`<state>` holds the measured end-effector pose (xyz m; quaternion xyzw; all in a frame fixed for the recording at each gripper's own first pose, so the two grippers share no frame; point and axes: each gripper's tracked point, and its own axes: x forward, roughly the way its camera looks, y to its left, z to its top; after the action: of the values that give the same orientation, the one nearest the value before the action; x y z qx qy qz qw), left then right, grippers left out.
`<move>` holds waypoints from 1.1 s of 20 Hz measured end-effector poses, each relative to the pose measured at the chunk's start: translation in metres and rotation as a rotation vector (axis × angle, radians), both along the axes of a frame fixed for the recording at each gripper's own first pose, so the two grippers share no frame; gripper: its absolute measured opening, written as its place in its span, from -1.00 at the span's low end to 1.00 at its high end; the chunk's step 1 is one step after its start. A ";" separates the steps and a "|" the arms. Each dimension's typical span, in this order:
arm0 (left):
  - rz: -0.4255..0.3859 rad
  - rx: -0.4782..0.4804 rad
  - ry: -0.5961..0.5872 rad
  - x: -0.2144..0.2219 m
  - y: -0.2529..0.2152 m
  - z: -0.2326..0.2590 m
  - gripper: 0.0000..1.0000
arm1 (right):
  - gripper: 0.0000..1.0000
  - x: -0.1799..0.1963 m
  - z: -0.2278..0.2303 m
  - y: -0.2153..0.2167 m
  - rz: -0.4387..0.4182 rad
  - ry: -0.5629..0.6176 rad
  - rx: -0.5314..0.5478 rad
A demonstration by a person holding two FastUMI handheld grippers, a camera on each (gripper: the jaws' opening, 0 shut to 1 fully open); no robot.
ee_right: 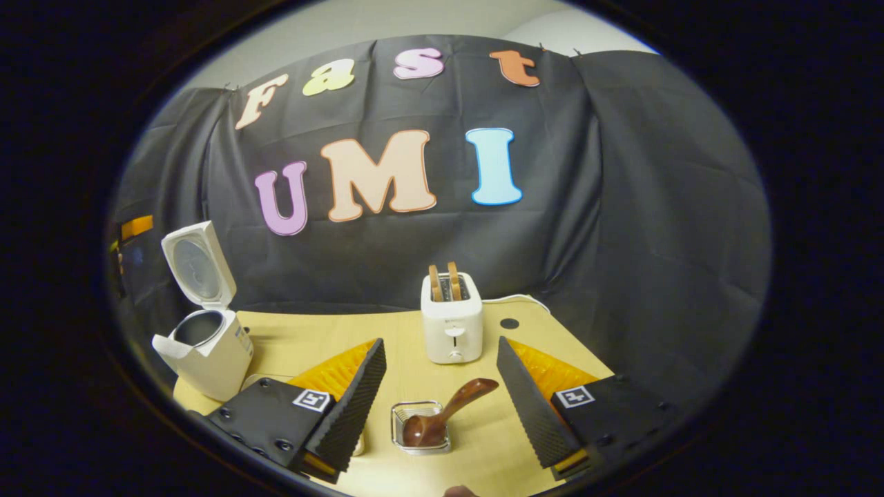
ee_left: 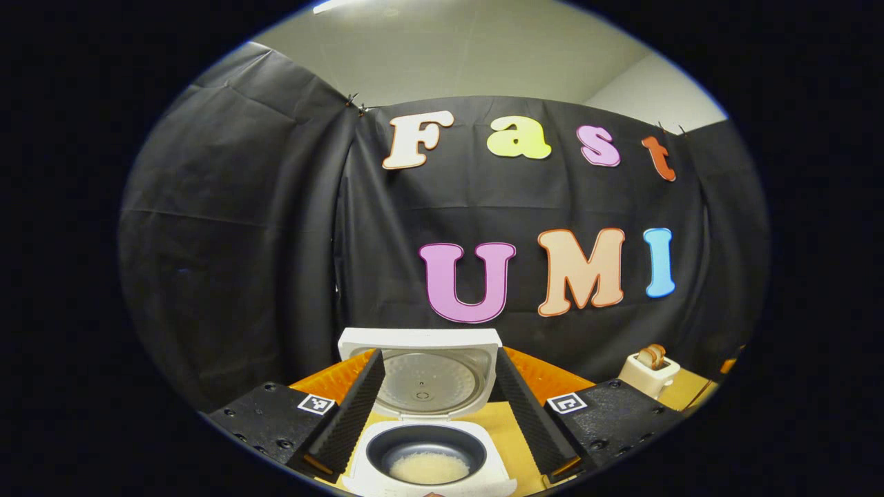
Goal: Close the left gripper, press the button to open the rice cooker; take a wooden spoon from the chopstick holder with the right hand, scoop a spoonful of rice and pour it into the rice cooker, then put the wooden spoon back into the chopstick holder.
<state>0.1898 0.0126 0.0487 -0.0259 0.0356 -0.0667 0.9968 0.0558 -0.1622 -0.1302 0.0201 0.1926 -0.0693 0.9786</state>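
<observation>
Wooden spoon [ee_right: 442, 415] lay in the wire chopstick holder [ee_right: 421, 428], between the wide-spread right gripper [ee_right: 439, 386] fingers, grasped by neither. Farther stood a toaster [ee_right: 452, 326]. Left, the rice cooker [ee_left: 428, 449] sat open, rice [ee_left: 428, 468] inside, framed by the wide left gripper [ee_left: 438, 393].

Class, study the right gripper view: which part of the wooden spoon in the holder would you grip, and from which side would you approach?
Grip the handle near its free end. The wooden spoon sits bowl-down in the chopstick holder, its handle slanting up and out to the right, clear of the rim. Probably best to bring the open right gripper down from above, fingers either side of the handle.
</observation>
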 end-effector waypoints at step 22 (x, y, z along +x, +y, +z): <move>-0.009 0.052 0.165 0.177 0.007 -0.053 0.88 | 1.00 -0.054 -0.006 -0.011 -0.064 0.059 -0.058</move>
<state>0.3668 0.0196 -0.0041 -0.0050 0.1196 -0.0677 0.9905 0.0020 -0.1733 -0.1358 -0.0040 0.2183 -0.1066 0.9700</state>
